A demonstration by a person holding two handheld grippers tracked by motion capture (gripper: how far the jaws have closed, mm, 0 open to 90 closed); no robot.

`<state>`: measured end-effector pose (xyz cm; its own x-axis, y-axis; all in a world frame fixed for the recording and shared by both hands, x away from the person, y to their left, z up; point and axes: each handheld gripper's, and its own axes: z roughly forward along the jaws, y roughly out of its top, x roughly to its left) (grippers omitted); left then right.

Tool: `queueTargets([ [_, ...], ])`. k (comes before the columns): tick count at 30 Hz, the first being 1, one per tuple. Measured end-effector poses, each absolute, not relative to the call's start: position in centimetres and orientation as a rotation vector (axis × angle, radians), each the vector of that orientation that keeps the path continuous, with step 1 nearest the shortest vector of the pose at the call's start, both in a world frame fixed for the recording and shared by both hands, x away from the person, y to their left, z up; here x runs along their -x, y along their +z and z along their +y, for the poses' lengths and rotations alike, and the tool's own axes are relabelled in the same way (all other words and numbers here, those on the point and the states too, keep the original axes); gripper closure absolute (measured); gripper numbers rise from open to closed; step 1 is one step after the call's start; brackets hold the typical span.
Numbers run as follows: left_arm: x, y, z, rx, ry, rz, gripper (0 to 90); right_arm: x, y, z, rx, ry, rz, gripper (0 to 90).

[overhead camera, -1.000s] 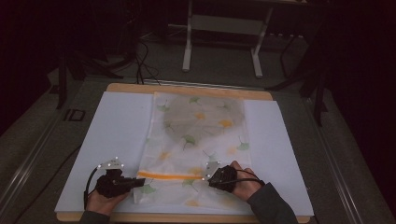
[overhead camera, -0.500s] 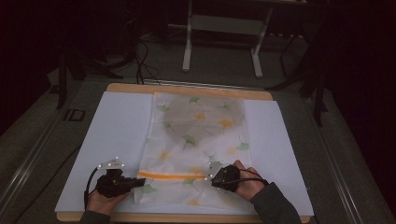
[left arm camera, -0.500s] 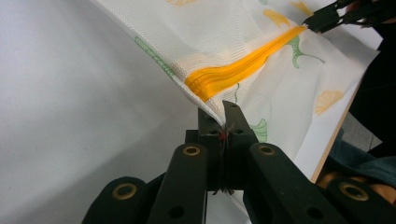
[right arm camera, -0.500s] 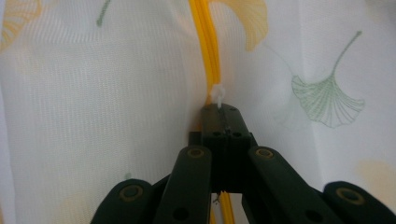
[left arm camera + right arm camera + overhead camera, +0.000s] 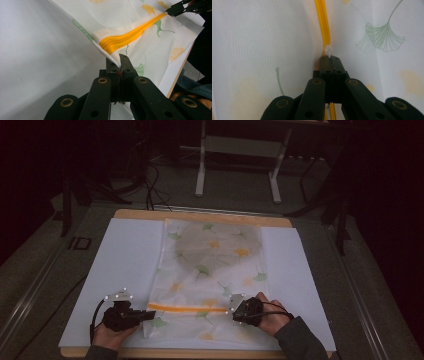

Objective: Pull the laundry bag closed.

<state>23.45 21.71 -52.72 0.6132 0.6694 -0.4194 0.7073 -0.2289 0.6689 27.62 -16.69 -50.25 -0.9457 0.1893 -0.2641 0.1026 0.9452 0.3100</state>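
Presently listed, from the grippers outward. Left gripper: jaws clamped on the bag's edge, just beside the left end of the orange zip strip. Right gripper: jaws pinched together on the small white zip slider, at the strip's right end. Bag: translucent white, printed with green and yellow ginkgo leaves, lying flat with a dark round shape showing through its far half; the strip crosses its near end. White sheet: under the bag, reaching out past both ends of the strip. Wooden table: its edge shows beyond the sheet, far from the strip.
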Motion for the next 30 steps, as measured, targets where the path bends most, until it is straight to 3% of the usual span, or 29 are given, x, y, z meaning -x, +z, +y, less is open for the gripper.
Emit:
queueTargets([
  [30, -23.5, -52.7, 21.9, -1.939, -0.057, 1.092, 88.7, -27.2, -49.7, -20.1, -0.287, 0.347, 2.777, 90.0],
])
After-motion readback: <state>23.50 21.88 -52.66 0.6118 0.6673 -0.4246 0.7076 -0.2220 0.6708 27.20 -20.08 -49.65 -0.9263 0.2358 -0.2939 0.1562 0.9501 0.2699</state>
